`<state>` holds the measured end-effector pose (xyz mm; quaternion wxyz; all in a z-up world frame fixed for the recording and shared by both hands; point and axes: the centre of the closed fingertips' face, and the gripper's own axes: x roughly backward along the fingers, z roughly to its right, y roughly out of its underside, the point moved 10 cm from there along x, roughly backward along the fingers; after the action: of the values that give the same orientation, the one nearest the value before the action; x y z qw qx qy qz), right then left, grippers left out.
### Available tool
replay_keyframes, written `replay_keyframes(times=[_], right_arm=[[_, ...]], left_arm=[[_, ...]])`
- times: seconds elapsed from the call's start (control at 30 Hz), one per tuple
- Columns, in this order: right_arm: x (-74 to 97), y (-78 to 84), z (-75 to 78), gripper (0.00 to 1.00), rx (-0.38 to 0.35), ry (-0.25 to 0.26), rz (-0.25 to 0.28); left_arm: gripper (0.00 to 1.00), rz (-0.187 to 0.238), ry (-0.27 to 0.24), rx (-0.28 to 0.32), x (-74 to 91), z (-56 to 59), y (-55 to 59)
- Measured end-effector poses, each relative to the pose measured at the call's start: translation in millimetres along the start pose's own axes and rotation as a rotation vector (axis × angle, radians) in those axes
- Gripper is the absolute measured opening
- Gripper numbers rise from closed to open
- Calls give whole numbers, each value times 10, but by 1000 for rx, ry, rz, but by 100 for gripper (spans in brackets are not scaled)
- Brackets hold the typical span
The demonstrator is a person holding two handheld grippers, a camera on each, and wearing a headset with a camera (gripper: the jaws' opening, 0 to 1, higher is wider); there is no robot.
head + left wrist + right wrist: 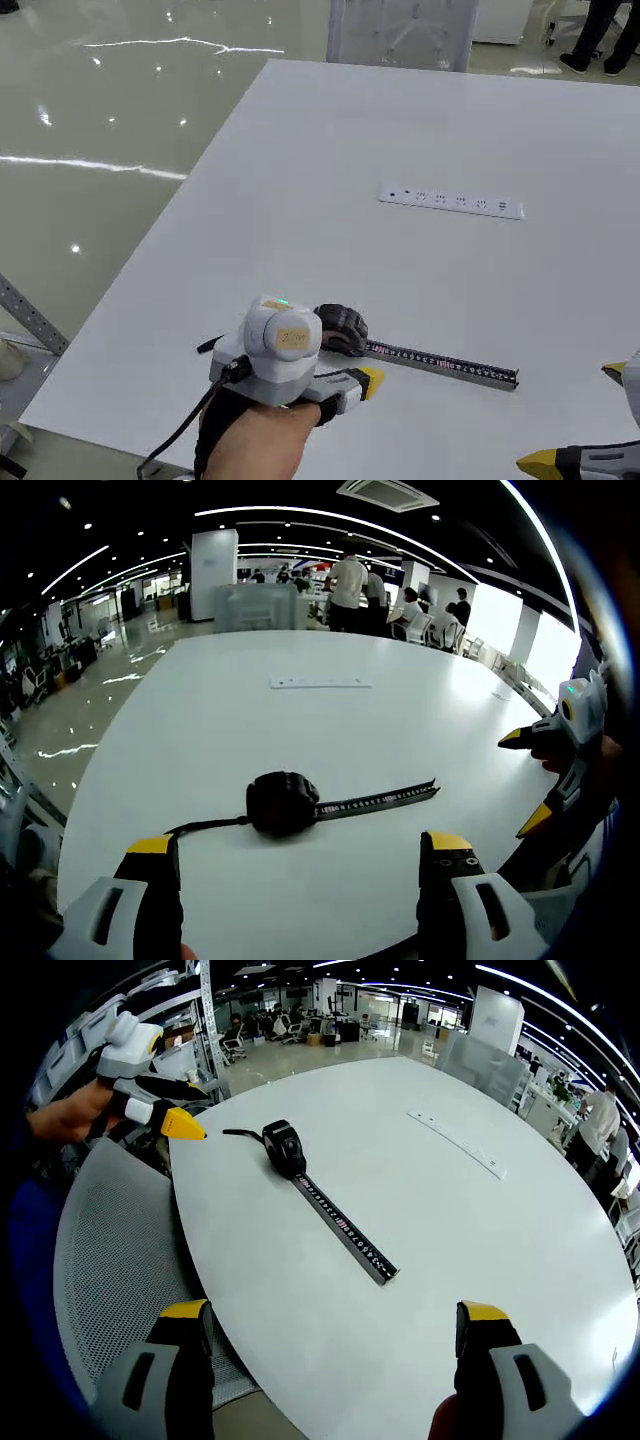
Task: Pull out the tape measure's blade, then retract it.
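Tape measure (284, 802) (blade (378, 801) out) sits just fwd of left hand-held gripper (298, 843).

My left gripper (350, 370) sits at the lower centre of the head view. My left hand (262, 440) is wrapped around its grip from below, and its yellow-tipped jaws point toward the right of the frame. In the left gripper view those jaws rise from the bottom, spread wide apart. My right gripper (574, 418) enters at the lower right corner, with its jaws pointing left and also wide apart.
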<state>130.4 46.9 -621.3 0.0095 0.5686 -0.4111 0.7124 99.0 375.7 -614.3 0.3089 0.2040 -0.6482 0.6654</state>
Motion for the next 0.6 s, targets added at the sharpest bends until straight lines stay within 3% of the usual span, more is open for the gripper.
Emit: replay_keyframes(times=[0.2,0.43,0.6], right_arm=[[-132,-31,71,97,31,-25,-10],[-297,-39,148,92,89,-55,-33],[-416,-8,212,92,99,-69,-52]], left_arm=[[94,-6,-11,-2,-90,-23,-12],[92,15,-33,17,-212,-81,-28],[92,-7,-33,23,-320,-108,-24]])
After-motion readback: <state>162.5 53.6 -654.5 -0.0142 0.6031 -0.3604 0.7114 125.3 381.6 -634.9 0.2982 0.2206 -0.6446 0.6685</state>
